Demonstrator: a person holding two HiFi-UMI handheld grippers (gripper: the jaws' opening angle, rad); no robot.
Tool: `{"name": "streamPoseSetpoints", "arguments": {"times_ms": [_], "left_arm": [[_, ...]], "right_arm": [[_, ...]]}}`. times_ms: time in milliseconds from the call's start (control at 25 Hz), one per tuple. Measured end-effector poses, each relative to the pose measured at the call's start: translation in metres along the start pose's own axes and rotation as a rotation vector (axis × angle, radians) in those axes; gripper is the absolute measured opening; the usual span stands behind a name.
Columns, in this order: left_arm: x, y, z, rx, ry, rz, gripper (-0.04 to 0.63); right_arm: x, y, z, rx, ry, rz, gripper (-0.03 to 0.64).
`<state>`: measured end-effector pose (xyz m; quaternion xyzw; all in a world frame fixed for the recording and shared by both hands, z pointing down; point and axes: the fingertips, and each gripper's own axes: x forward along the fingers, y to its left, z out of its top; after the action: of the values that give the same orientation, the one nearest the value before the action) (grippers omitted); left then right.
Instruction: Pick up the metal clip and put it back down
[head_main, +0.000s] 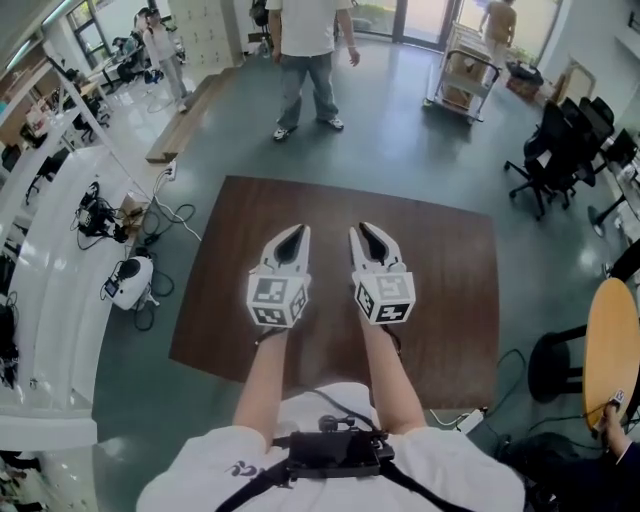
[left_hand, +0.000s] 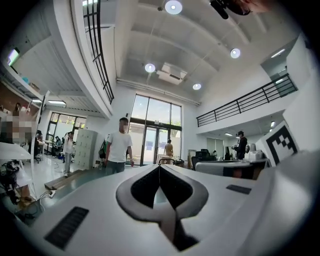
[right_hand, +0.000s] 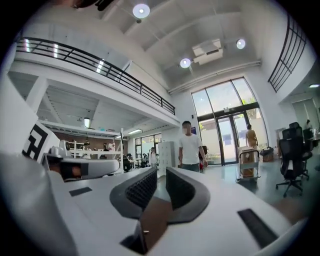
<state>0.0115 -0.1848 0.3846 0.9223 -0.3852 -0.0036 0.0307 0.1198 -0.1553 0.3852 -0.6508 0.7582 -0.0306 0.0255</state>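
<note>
No metal clip shows in any view. In the head view both grippers are held side by side over the brown table (head_main: 440, 300), pointing away from me. My left gripper (head_main: 297, 233) has its jaws meeting at the tips, and in the left gripper view (left_hand: 159, 167) they close to a thin line with nothing between them. My right gripper (head_main: 362, 231) looks out level across the room; in the right gripper view (right_hand: 161, 172) a narrow gap stands between its ribbed pads (right_hand: 142, 187), with nothing in it.
A person (head_main: 305, 60) stands on the floor beyond the table's far edge. A cart (head_main: 465, 70) and black office chairs (head_main: 560, 150) are at the back right. A round wooden table (head_main: 612, 350) is at the right, cables and a white device (head_main: 130, 280) at the left.
</note>
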Motion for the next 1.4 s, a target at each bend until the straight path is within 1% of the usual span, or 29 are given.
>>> {"name": "streamPoseSetpoints", "arguments": {"times_ms": [160,360,520,720,1080,1400], "left_arm": [[-0.004,-0.011,0.021,0.014,-0.036,-0.006,0.010],[-0.013,-0.009,0.036,0.035,-0.060,0.014,0.009],[-0.022,-0.006,0.042,0.038,-0.063,0.040,0.011],[-0.043,0.009,0.043,0.051,-0.069,0.069,0.010],[-0.070,0.026,0.048,0.070,-0.067,0.115,0.010],[-0.085,0.032,0.046,0.070,-0.061,0.143,0.009]], "right_arm": [[-0.013,0.005,0.041,-0.024,-0.081,0.016,0.006],[-0.014,0.014,0.062,-0.025,-0.118,0.036,0.006],[-0.011,0.027,0.064,-0.024,-0.111,0.061,0.006],[-0.001,0.060,0.059,-0.031,-0.109,0.099,0.006],[0.009,0.094,0.064,-0.014,-0.116,0.144,0.006],[0.009,0.107,0.060,-0.006,-0.107,0.157,0.006]]}}
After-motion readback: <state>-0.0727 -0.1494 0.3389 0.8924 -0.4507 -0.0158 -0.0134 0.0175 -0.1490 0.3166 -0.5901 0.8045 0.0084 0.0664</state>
